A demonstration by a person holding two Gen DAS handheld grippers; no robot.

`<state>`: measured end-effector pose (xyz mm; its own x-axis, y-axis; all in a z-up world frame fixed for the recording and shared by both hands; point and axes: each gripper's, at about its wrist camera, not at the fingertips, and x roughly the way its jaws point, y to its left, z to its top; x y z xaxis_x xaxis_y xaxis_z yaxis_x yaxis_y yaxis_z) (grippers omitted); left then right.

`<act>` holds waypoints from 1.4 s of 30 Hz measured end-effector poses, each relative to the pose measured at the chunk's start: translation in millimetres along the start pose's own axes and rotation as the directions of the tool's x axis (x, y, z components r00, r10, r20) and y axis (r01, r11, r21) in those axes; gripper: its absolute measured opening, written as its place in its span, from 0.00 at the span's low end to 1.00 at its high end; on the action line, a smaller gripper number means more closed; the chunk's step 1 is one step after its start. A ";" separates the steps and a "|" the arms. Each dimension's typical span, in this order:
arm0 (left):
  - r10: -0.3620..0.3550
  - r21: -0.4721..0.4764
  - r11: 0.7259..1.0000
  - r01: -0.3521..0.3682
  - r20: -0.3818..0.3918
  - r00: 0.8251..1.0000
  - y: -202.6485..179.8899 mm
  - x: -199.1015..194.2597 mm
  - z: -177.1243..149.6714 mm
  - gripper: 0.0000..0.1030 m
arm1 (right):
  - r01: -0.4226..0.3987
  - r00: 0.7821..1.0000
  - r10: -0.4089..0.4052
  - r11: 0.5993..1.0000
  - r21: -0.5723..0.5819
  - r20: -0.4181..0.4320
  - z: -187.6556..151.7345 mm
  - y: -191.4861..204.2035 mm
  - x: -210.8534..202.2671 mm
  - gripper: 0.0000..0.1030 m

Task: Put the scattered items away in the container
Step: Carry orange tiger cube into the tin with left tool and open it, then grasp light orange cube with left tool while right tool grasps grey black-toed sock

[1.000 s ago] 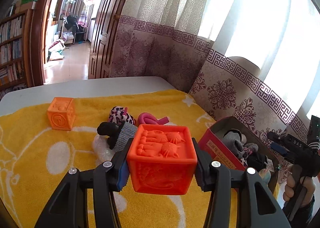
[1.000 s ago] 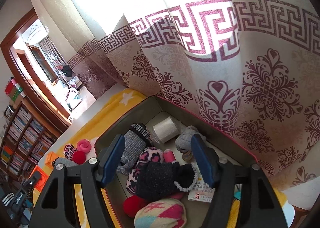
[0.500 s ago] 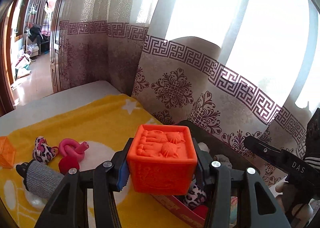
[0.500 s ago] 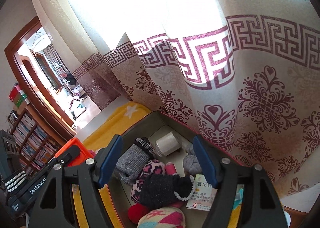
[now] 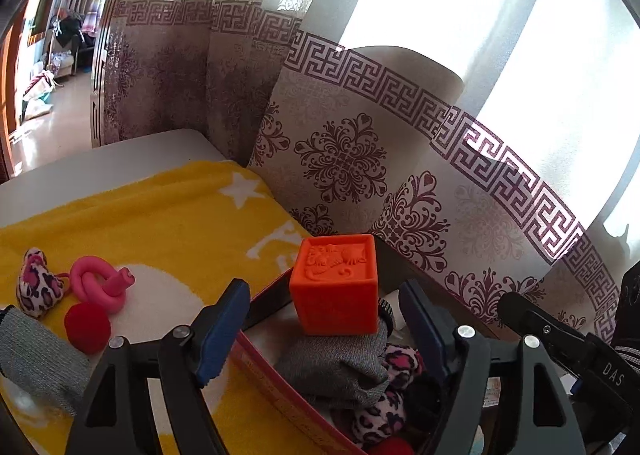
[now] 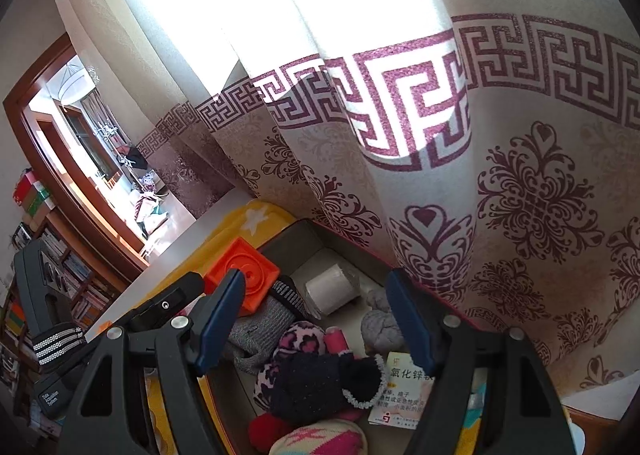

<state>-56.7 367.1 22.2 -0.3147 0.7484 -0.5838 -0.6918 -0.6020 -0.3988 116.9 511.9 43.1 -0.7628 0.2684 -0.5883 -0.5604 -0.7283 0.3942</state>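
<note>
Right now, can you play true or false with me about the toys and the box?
1. The orange block sits on a grey sock inside the box. True.
2. The left gripper squeezes the block. False: its jaws are opening, pads clear of it.
3. The pink ring is in the box. False: it lies on the yellow towel.
4. The right gripper holds nothing. True.

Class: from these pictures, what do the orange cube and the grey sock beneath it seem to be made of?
orange cube: probably soft matte plastic or rubber; moulded relief pictures, rounded edges, no gloss.
grey sock: knitted fabric; fine ribbed weave, and it slumps under the cube.
</note>
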 end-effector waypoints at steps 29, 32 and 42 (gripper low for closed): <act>0.492 -0.315 0.833 -0.455 0.044 0.869 218.2 -166.3 -36.5 0.84 | -0.314 0.946 0.258 0.878 -0.362 -0.196 -80.7 153.1 8.4 0.77; 0.512 -0.346 0.814 -0.467 0.048 0.857 233.2 -176.8 -41.0 0.84 | -0.336 0.937 0.262 0.851 -0.402 -0.229 -82.5 173.7 18.8 0.77; 0.510 -0.386 0.799 -0.462 0.025 0.860 258.6 -175.5 -56.7 0.84 | -0.323 0.938 0.151 0.706 -0.630 -0.312 -131.3 240.4 77.0 0.77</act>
<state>-143.5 64.3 -18.5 -0.6398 0.3438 -0.6874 -0.1565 -0.9339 -0.3215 -34.1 274.6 -0.2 -0.6993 -0.0545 -0.7127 0.0542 -0.9983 0.0232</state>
